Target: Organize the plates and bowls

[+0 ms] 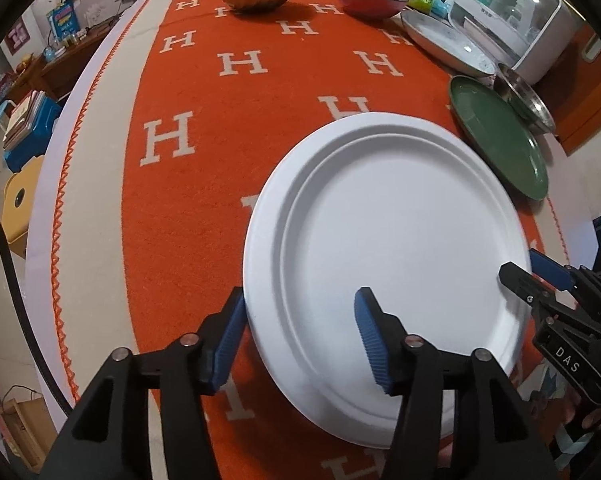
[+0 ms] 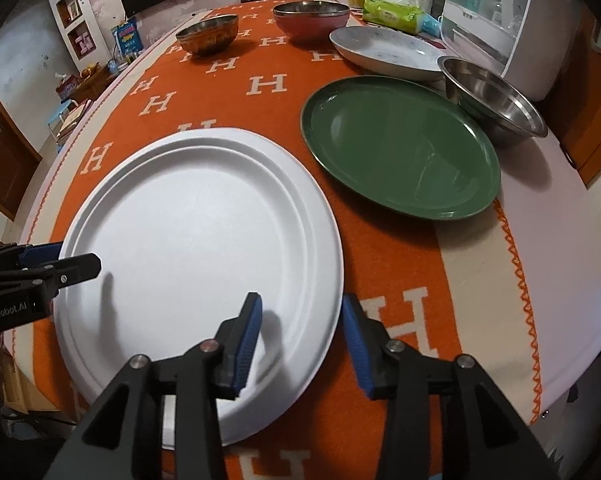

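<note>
The white plate (image 1: 392, 264) lies flat on the orange cloth (image 1: 204, 168) near the table's near edge, with the left gripper (image 1: 300, 340) and the right gripper (image 2: 300, 344) at opposite sides of its rim. Each gripper straddles the rim, one blue pad over the plate and one outside it, jaws apart and not pressing on it (a clear gap shows at every pad). Just beyond the white plate, toward the right edge, sits the green plate (image 2: 400, 148), empty and flat. A steel bowl (image 2: 496, 96) stands right beside it, close to the white appliance (image 2: 512, 20). A pale speckled plate (image 2: 388, 52) lies behind the green one. Farther back along the cloth stand a brass bowl (image 2: 208, 34) and a red bowl (image 2: 312, 18), apart from each other.
</note>
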Tool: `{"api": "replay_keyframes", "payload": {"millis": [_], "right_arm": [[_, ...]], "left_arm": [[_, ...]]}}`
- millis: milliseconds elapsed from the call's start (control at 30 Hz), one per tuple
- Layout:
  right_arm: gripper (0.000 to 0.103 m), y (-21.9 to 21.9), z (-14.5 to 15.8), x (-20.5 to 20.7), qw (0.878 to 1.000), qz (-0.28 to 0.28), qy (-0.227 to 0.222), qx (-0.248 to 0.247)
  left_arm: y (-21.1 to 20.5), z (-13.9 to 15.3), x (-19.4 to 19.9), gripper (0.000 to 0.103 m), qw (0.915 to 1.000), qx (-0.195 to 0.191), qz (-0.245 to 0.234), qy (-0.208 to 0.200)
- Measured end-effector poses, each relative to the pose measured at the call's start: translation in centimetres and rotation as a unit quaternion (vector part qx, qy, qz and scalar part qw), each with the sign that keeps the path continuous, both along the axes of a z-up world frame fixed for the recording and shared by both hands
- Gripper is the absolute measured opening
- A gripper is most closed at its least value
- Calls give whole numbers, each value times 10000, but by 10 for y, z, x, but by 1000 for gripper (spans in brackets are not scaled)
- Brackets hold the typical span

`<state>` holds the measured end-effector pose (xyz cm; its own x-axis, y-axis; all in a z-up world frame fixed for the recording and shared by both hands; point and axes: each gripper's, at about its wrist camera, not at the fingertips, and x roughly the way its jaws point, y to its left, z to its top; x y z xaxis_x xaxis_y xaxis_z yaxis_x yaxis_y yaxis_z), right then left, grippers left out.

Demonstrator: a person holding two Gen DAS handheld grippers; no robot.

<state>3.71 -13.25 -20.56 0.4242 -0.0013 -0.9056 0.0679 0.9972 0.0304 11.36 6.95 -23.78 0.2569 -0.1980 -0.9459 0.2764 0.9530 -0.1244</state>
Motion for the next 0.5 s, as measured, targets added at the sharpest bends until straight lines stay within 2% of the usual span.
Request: {"api": "replay_keyframes", "payload": {"millis": [100, 300, 400, 500], "right_arm": [[52, 0, 7, -1, 10000, -5, 33, -30], [53, -3, 33, -3, 10000, 27, -50, 53], [55, -7, 53, -4, 9997, 41, -214, 98], [63, -11, 76, -6, 9984, 97, -528, 196]], "left_arm": [[0, 7, -2, 61, 10000, -3, 18, 31], [-5, 37, -13, 71, 9998, -35, -68, -164], [-8, 58, -17, 72, 9993, -211, -121, -280], [-9, 82, -21, 76, 9979, -387, -48, -509]]}}
